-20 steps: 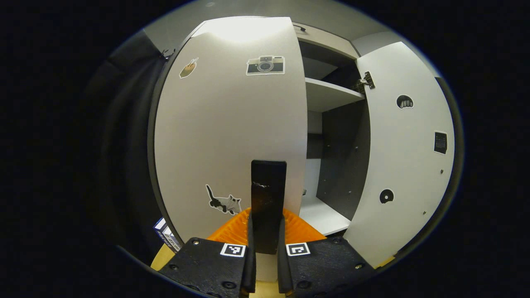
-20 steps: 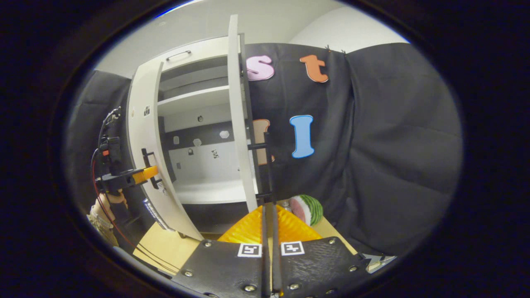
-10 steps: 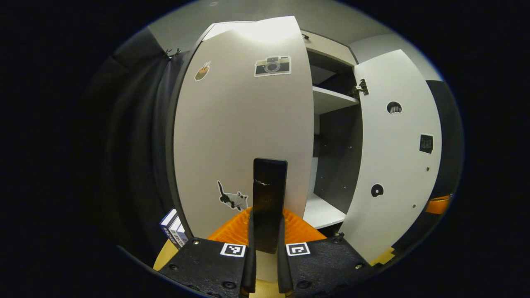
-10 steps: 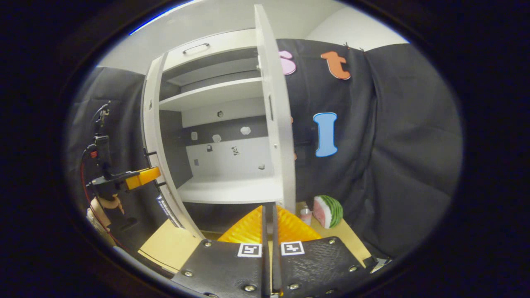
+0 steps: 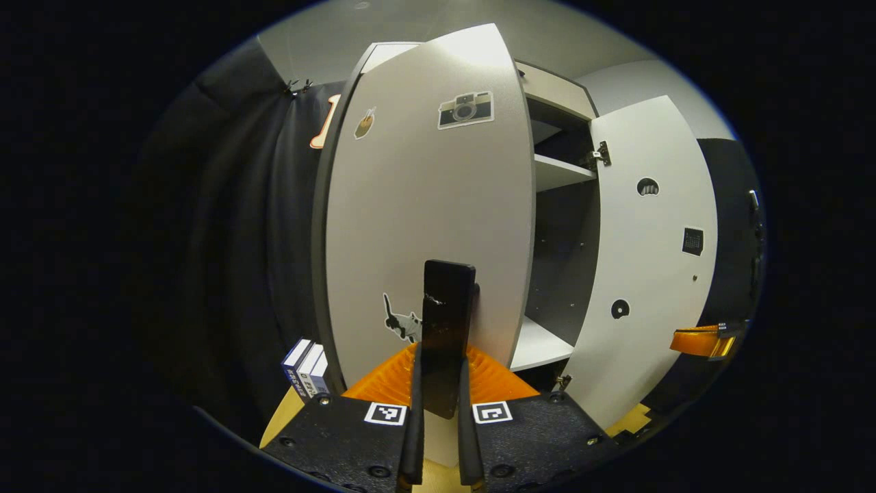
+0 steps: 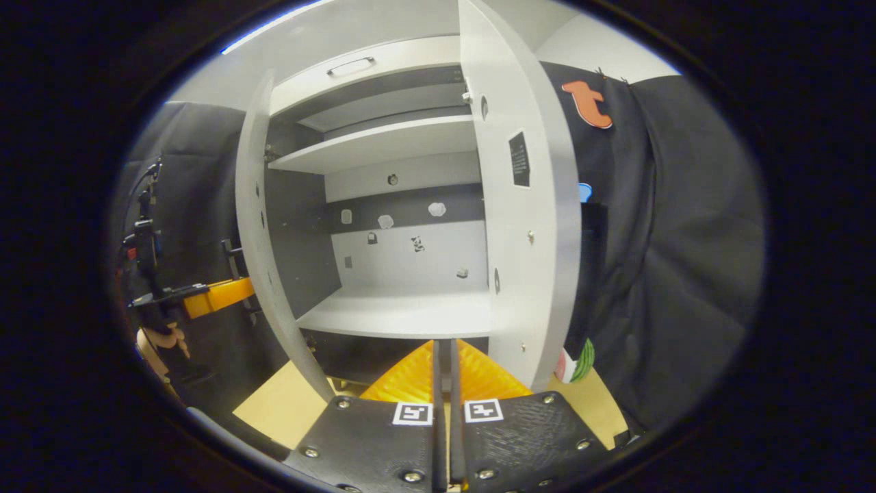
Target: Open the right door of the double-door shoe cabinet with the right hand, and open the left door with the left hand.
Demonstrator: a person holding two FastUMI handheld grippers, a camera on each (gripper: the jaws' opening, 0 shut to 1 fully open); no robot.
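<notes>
Shoe cabinet [image 6: 397,315]: right door [image 6: 527,226] swung wide, right gripper [image 6: 443,356] jaws together, empty; left gripper [image 5: 441,370] clamped on left door [image 5: 431,219] handle [image 5: 446,329], mid-swing; next, wider pull.

No lettering on the cabinet stickers is legible

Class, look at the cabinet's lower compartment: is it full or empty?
Empty, as far as visible: the lower compartment shows a bare shelf between the open doors; only small stickers mark its back wall.
</notes>
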